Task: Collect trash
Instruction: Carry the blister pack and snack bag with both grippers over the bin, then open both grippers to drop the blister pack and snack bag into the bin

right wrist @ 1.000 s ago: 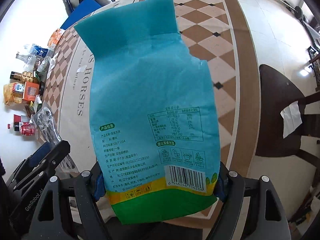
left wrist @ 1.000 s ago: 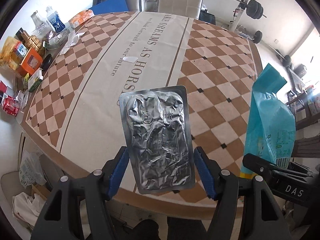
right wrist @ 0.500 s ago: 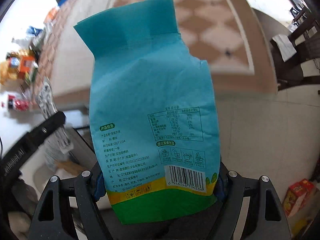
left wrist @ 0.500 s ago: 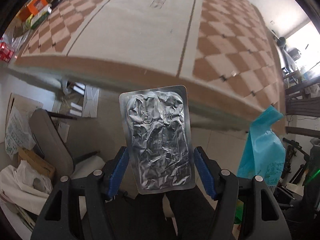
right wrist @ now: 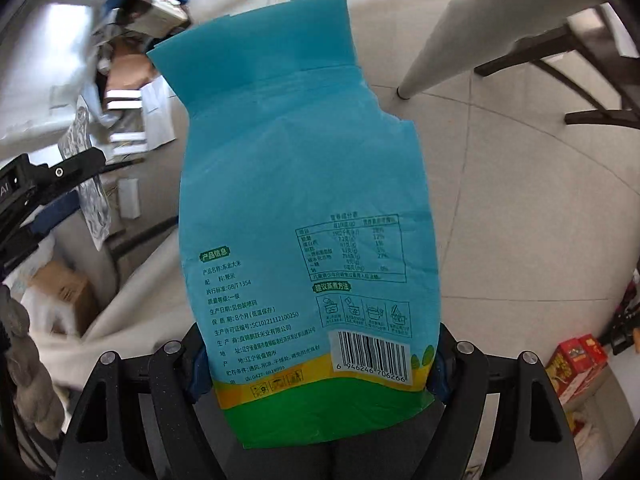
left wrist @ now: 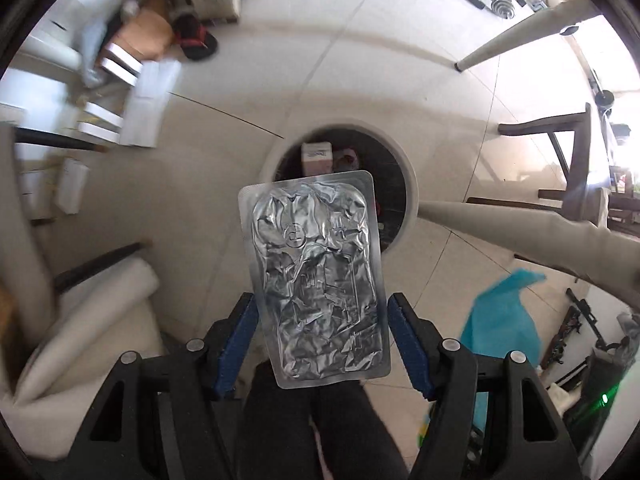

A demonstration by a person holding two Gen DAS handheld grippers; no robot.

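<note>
My left gripper (left wrist: 320,340) is shut on a crumpled silver foil blister pack (left wrist: 316,276) and holds it upright above the floor. Behind the pack sits a round trash bin (left wrist: 408,184) with a white rim, black liner and some boxes inside. My right gripper (right wrist: 316,364) is shut on a large blue and green rice bag (right wrist: 304,200), empty and upright, which hides much of that view. The blue bag also shows in the left wrist view (left wrist: 504,320) at lower right. The foil pack also shows at the left of the right wrist view (right wrist: 86,184).
White table legs (left wrist: 520,28) and a dark wooden chair (left wrist: 576,160) stand to the right of the bin. Cardboard, white boxes (left wrist: 112,92) and clutter lie on the floor at upper left. A white cushioned chair (left wrist: 80,320) is at lower left. Red boxes (right wrist: 576,364) lie at lower right.
Both grippers have swung down from the checkered table to the floor below it, each still holding its item. The trash bin has come into the left wrist view.
</note>
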